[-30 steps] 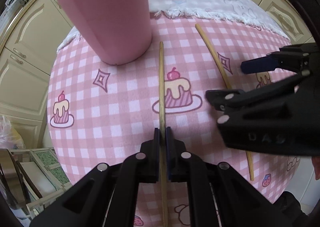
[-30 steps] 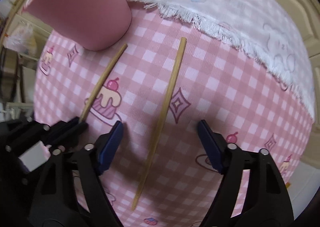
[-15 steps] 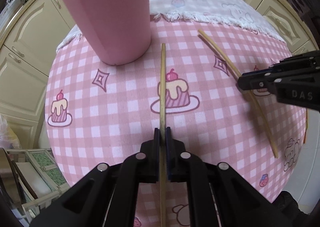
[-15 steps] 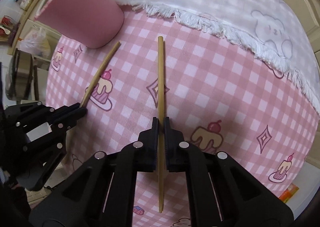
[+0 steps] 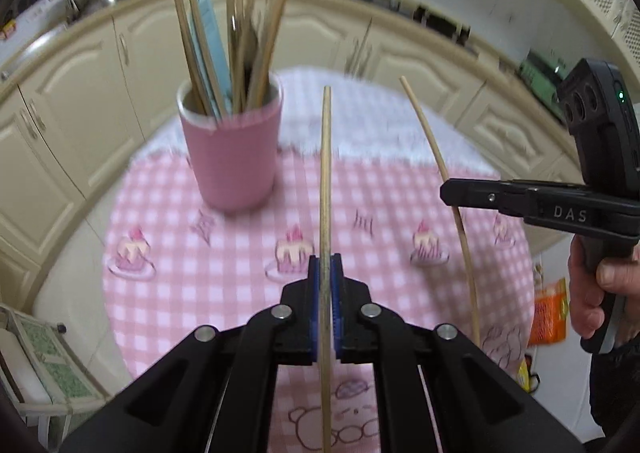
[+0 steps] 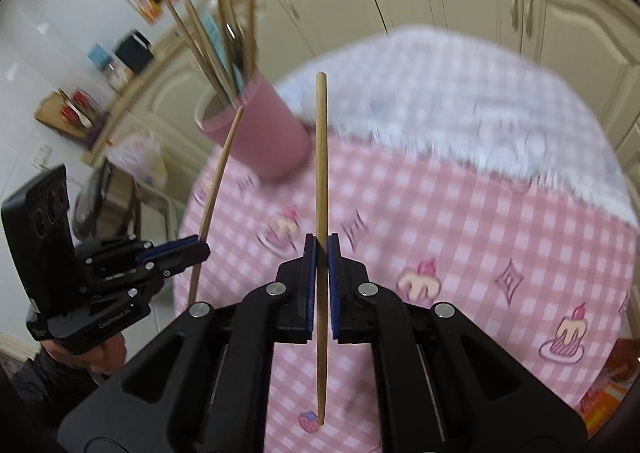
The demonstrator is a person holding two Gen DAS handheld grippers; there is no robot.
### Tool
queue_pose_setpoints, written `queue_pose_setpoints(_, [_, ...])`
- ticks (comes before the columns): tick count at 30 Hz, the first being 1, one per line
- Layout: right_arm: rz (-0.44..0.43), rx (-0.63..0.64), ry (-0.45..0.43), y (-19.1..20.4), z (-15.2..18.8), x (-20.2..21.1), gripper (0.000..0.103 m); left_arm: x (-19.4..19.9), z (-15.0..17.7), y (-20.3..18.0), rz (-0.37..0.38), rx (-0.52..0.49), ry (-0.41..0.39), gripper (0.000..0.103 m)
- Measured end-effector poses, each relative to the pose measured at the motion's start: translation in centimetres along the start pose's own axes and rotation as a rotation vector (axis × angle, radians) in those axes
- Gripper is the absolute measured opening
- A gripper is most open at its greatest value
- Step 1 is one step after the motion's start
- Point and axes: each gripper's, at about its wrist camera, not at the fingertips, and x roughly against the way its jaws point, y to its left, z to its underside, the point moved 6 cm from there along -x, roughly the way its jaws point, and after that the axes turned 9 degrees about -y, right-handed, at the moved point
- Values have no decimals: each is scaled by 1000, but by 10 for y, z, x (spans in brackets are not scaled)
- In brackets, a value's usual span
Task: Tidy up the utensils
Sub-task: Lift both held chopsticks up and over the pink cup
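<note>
- Both chopsticks, flat on the cloth a second ago, are now lifted clear of it, and the pink cup point(image 5: 230, 157) is seen from higher up.
- By the left gripper point(image 5: 326, 281) a wooden chopstick point(image 5: 326, 173) is clamped between closed blue pads, its tip pointed away.
- By the right gripper point(image 6: 319, 265), wide open a second ago, a second chopstick point(image 6: 321, 157) is pinched tight.
- More sticks are held upright in the cup, which stands on the checked tablecloth point(image 5: 192, 273) beyond both tips.
- Cream cabinets point(image 5: 80, 93) are seen behind the table.
</note>
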Motion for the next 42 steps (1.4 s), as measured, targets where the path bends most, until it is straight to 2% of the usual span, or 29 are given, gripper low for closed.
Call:
queue_pose_setpoints(7, [-80,65,-201,32,-49,35,6,33,-46,-11,-72,-49,-208,5])
queue_pose_setpoints(16, [-130,151,-425,100,-96,22,6,71,-106,1,-129,-35,-433,5])
queue_pose_setpoints(25, [-151,177,-607,120,-137,8,6,86,-156,20,-153,21,-655,5])
queue_pose_setpoints(30, [-147,203,-648,125,-148,-10,6,83,-177,32,-179,53,-759,5])
queue_pose_setpoints(36, [-131,209,-647,120,-149,-36,6,64,-185,40,-193,70,-795,5])
queue_pose_setpoints(42, [-123,222,-644,118,-143,-50,6,41,-183,43,-190,76,-798,5])
